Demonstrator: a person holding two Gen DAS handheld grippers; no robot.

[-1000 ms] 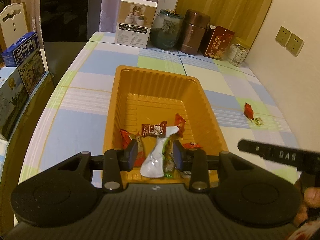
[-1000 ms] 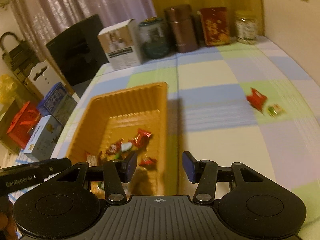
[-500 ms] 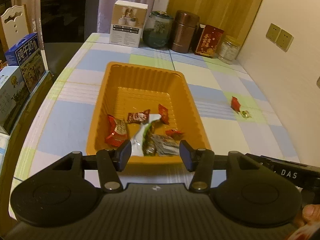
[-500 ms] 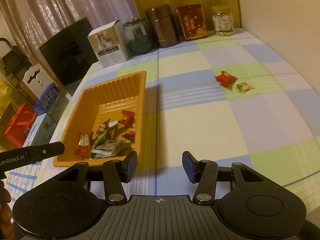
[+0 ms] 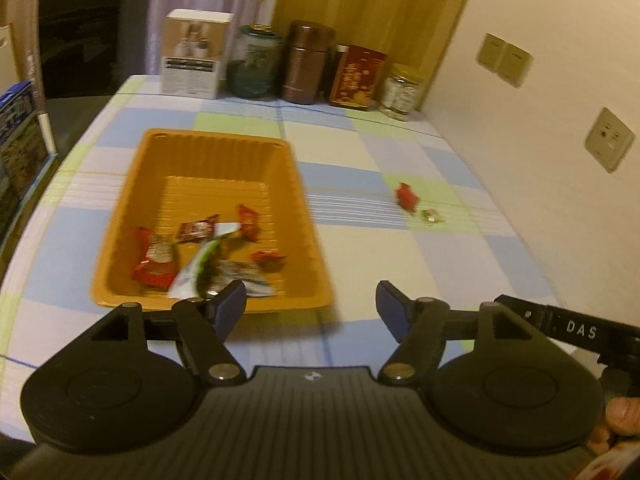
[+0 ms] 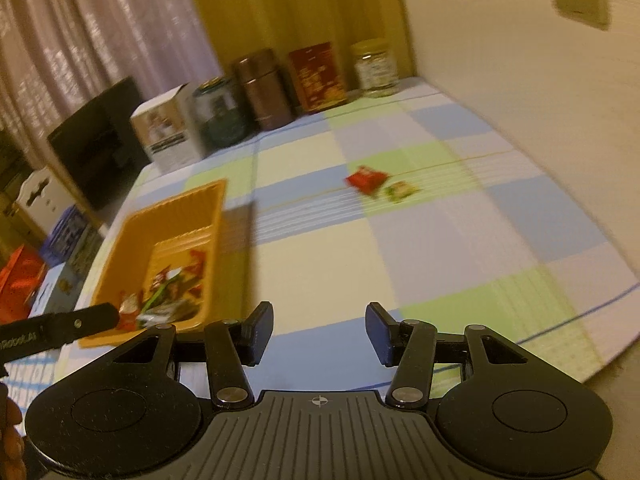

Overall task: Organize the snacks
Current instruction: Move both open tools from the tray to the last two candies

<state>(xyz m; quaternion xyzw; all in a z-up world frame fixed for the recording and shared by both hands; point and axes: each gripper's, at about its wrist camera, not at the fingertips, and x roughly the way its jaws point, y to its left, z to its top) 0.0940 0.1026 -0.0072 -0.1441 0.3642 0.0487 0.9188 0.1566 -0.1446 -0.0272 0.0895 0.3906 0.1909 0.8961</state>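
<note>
Nearest us, our left gripper (image 5: 310, 306) has just been opening its jaws, with nothing between them; our right gripper (image 6: 319, 330) also stands parted and empty. Beyond, the orange tray (image 5: 304, 216) sits toward the table's left edge, holding several wrapped snacks. Farther out, near the wall-side edge, a red snack packet (image 6: 366, 179) and a small greenish candy (image 6: 400, 191) lie just beside each other. We judge both light, crinkly and slippery; pinching the packet across its body should hold best.

Orange tray (image 5: 120, 248) holding wrapped snacks (image 5: 156, 258), red snack (image 5: 406, 196) and green candy (image 5: 432, 216) on tablecloth
</note>
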